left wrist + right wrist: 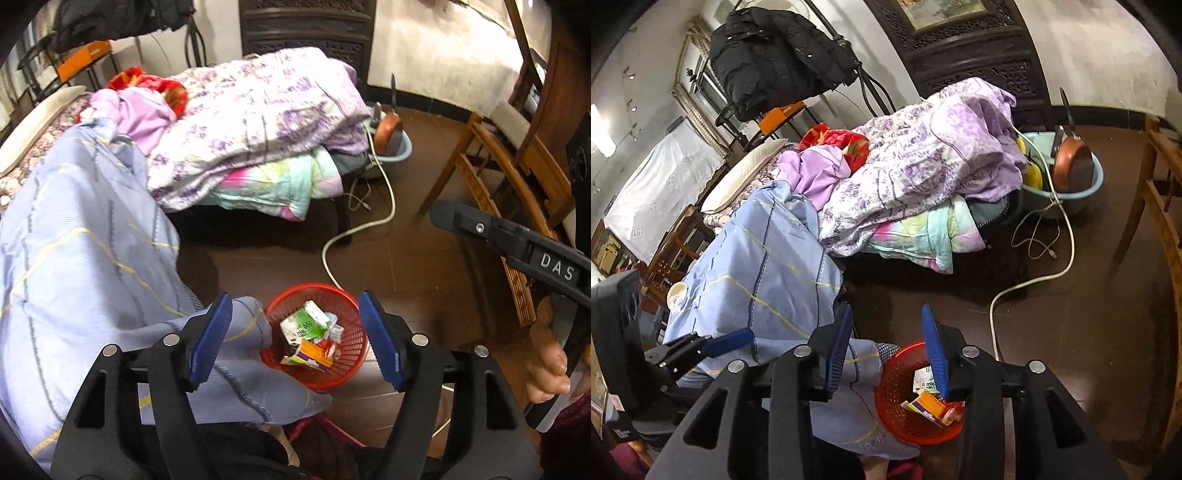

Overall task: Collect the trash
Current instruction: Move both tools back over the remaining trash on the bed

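Note:
A red mesh trash basket (347, 373) stands on the brown floor beside the bed. It holds a green-and-white carton (304, 323), an orange-and-yellow box (310, 354) and small wrappers. My left gripper (295, 341) is open and empty above the basket. In the right wrist view the basket (897, 413) sits below my right gripper (886, 354), which is open and empty; the orange box (929, 404) shows inside. The left gripper (713, 345) appears at the left there. The right gripper's arm (517, 243) crosses the right side of the left wrist view.
A light blue blanket (81, 258) hangs off the bed edge against the basket. Purple floral bedding (258, 122) is piled on the bed. A white cable (369, 221) runs across the floor. A wooden chair (509, 177) stands right. A blue basin with a pan (1067, 177) sits behind.

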Demonstrator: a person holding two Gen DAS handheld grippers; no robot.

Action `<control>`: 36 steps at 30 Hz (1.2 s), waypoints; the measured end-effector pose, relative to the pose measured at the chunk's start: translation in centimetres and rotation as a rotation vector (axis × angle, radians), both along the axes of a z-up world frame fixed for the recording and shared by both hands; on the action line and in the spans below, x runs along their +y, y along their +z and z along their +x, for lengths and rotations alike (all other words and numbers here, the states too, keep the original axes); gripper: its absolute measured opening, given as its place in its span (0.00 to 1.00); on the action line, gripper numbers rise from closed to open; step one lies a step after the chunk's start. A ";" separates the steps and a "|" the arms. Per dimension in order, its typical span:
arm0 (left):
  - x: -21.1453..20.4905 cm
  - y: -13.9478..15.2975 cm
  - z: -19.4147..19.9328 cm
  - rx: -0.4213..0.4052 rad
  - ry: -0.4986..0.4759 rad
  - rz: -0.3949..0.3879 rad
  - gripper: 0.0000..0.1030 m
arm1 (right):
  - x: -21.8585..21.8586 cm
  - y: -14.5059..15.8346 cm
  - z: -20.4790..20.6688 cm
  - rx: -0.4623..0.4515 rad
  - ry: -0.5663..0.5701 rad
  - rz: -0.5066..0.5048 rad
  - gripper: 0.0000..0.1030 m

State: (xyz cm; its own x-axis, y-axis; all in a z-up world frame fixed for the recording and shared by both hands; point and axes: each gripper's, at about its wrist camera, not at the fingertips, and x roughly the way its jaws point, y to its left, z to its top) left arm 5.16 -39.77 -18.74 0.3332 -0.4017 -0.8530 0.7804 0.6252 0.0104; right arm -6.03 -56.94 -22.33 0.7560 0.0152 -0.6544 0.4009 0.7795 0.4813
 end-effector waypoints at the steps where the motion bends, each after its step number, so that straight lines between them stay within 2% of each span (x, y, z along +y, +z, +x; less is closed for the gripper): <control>1: 0.5 0.6 0.0 -0.013 0.011 -0.011 0.69 | 0.2 0.3 0.0 -0.004 0.002 -0.006 0.42; 9: 4.2 4.7 -0.7 -0.101 0.071 -0.092 0.72 | 3.1 5.0 0.0 -0.070 0.036 -0.093 0.55; 15: 7.9 7.8 -1.5 -0.170 0.128 -0.156 0.75 | 5.8 8.5 0.0 -0.111 0.067 -0.151 0.70; 20: 11.4 10.0 -1.9 -0.219 0.182 -0.212 0.78 | 8.7 11.4 -0.1 -0.153 0.086 -0.190 0.88; 29: 17.9 12.1 -2.3 -0.271 0.277 -0.296 0.81 | 15.0 15.9 0.6 -0.216 0.163 -0.239 0.93; 36: 23.0 11.9 -1.0 -0.254 0.357 -0.349 0.83 | 20.3 17.4 2.3 -0.228 0.240 -0.260 0.94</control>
State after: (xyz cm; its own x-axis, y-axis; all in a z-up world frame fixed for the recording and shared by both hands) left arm 4.20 -16.80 -6.79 0.6781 -0.4703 -0.5648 0.5195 0.8503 -0.0842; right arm -3.74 -36.65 -4.90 0.8772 0.0654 -0.4756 0.0987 0.9449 0.3120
